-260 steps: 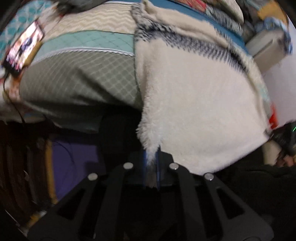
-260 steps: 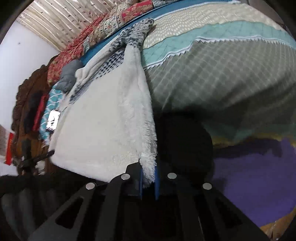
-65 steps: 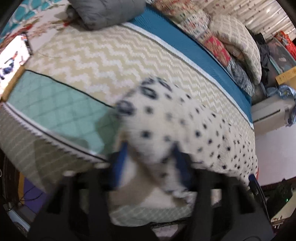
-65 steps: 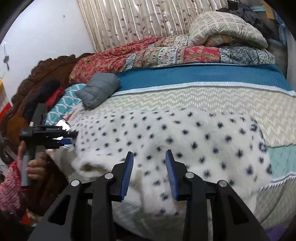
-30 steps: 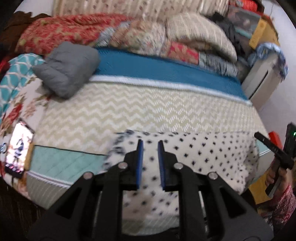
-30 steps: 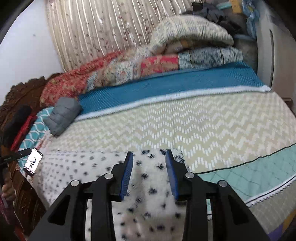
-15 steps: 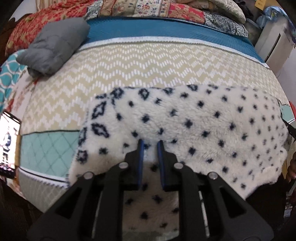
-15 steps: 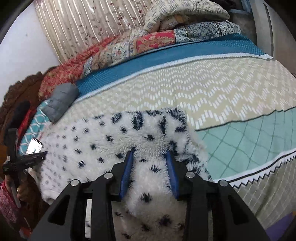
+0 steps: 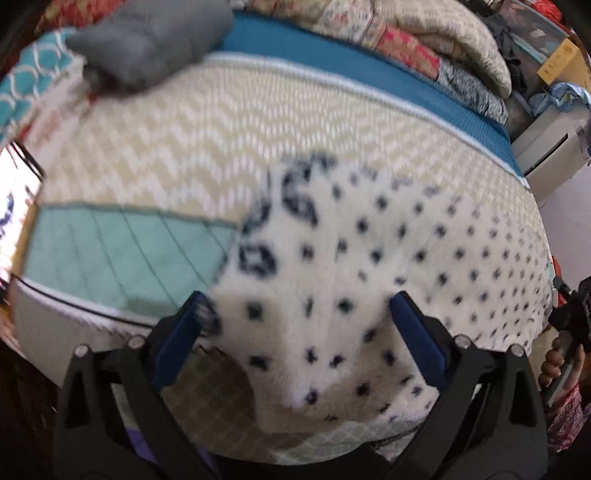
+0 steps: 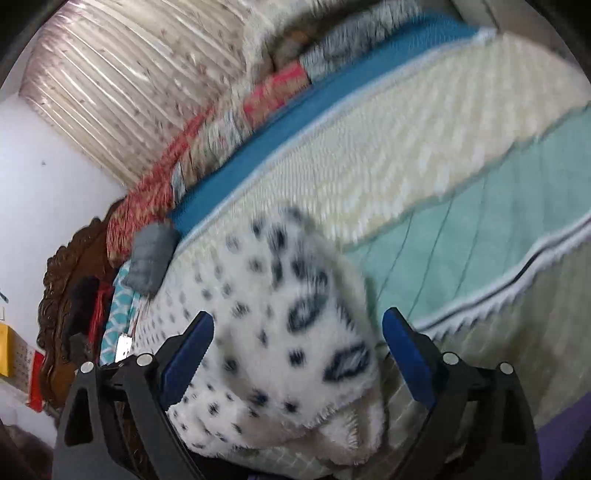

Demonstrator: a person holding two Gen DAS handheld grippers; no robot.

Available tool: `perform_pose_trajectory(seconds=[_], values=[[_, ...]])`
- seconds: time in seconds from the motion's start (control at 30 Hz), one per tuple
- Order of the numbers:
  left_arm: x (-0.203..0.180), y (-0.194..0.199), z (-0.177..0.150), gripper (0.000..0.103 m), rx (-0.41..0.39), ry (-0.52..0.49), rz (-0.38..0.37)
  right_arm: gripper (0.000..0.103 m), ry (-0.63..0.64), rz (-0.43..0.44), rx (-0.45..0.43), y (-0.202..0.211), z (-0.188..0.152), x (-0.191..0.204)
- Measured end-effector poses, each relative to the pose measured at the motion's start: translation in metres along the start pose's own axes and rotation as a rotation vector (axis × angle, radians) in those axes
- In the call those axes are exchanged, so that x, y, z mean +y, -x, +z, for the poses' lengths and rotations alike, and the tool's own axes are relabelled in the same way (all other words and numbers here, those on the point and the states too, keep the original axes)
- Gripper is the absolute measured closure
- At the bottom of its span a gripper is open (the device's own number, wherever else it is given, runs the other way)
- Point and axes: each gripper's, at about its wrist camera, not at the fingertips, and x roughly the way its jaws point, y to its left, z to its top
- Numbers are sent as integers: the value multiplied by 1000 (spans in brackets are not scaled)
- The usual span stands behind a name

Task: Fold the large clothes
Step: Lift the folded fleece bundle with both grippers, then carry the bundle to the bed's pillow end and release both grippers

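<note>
A white fleece garment with dark spots (image 9: 388,240) lies folded on the quilted bed cover (image 9: 184,140), at the near edge of the bed. My left gripper (image 9: 299,301) hangs just over the garment's left end. Its jaws are opening wide and the fleece lies between the blue pads (image 9: 173,343) without being pinched. In the right wrist view the garment's other end (image 10: 266,314) bulges up between the pads (image 10: 406,354) of my right gripper (image 10: 299,319). These jaws are also opening, and neither pad presses on the cloth.
A grey pillow (image 9: 147,33) and a lit phone (image 9: 14,206) lie at the bed's left side. Stacked quilts (image 9: 424,44) line the far side. A hand (image 9: 557,365) shows at the right edge. A carved headboard (image 10: 62,295) and curtains (image 10: 129,85) stand behind.
Both grippers' jaws have gone from closed on the fleece to wide apart, letting it go. Both cameras have sunk closer to the bed, and the right one has rolled.
</note>
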Motion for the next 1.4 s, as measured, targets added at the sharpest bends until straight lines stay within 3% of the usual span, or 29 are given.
perform_pose_trajectory(seconds=[0.1,0.2,0.23,0.27,0.3,0.33,0.37,0.43,0.53,0.63,0.77,0.9,0.93,0.97,1.03,1.1,1.17,1.2,1.23,1.27,1.4], values=[[-2,-23,-13,7,87,73,-111,0,15,4,84,-27,-13,11],[-19,-26,-24,7,73,69,-132,1,114,-20,103,-42,-20,40],[-27,-25,-27,14,79,67,-152,4,118,-8,116,-47,-23,48],[-39,-21,-29,32,73,51,-151,20,137,-11,125,-51,-23,55],[-48,-17,-29,41,64,29,-139,39,186,-31,136,-55,-25,67],[-59,-12,-27,59,55,-7,-123,43,220,-37,140,-56,-24,76],[-70,-7,-23,66,45,-36,-115,50,239,-27,133,-55,-21,82],[-95,7,-6,69,4,-81,-115,55,268,17,83,-45,-8,92],[-136,16,31,69,-40,-144,-131,57,323,3,-50,-19,25,97],[-197,7,83,69,-64,-227,-151,57,367,-77,-188,5,64,85],[-302,-16,154,69,-126,-368,-159,57,321,-144,-335,42,131,41],[-404,-46,204,68,-193,-460,-180,56,215,-250,-505,87,191,-22],[-428,-58,215,60,-206,-467,-180,56,184,-271,-538,95,201,-38],[-453,-74,224,44,-216,-469,-168,56,142,-306,-577,103,211,-59],[-481,-108,235,26,-219,-472,-112,53,71,-378,-617,107,222,-94],[-498,-153,235,26,-167,-468,-13,42,-12,-484,-605,101,225,-131],[-494,-193,225,26,-66,-446,45,30,-139,-605,-488,79,223,-176],[-488,-209,217,26,-22,-432,68,25,-190,-626,-440,78,217,-194],[-479,-220,209,26,2,-419,77,23,-235,-609,-428,77,210,-208],[-471,-225,201,26,19,-409,83,21,-250,-527,-474,85,199,-215],[-442,-223,178,26,54,-370,81,13,-314,-464,-581,123,170,-208]])
